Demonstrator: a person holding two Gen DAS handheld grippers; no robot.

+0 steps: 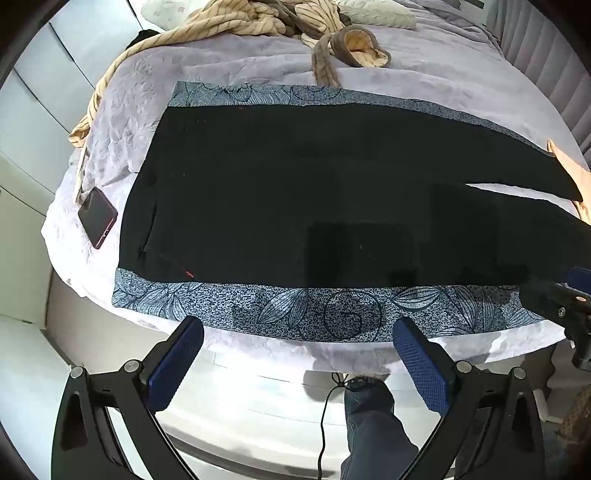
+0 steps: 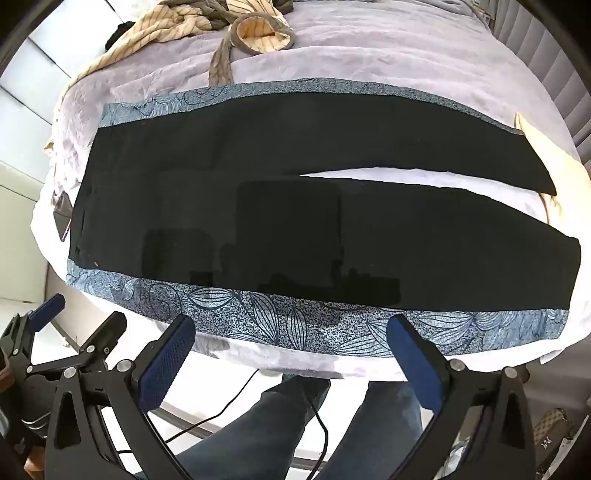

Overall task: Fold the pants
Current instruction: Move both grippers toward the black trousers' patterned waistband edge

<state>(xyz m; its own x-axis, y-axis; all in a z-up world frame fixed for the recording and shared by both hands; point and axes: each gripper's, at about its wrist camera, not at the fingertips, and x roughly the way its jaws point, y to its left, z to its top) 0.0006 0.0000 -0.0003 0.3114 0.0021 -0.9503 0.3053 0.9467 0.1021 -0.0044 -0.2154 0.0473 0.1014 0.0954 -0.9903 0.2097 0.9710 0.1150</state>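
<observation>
Bed (image 1: 424, 62): patterned cloth (image 1: 332, 314), phone (image 1: 98, 218), striped blanket (image 1: 229, 22).

Bright daylight on a lavender-covered bed (image 1: 424, 62), white cabinets (image 1: 33, 110) beside.

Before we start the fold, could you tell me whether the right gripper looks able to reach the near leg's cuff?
Probably yes: the right gripper is open and empty, and nothing lies on the near cuff of the black pants.

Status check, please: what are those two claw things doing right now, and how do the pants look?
Left hand-held gripper open, empty, short of the bed. Right hand-held gripper likewise. Black pants flat, unfolded, legs apart. Phone beside the waistband.
</observation>
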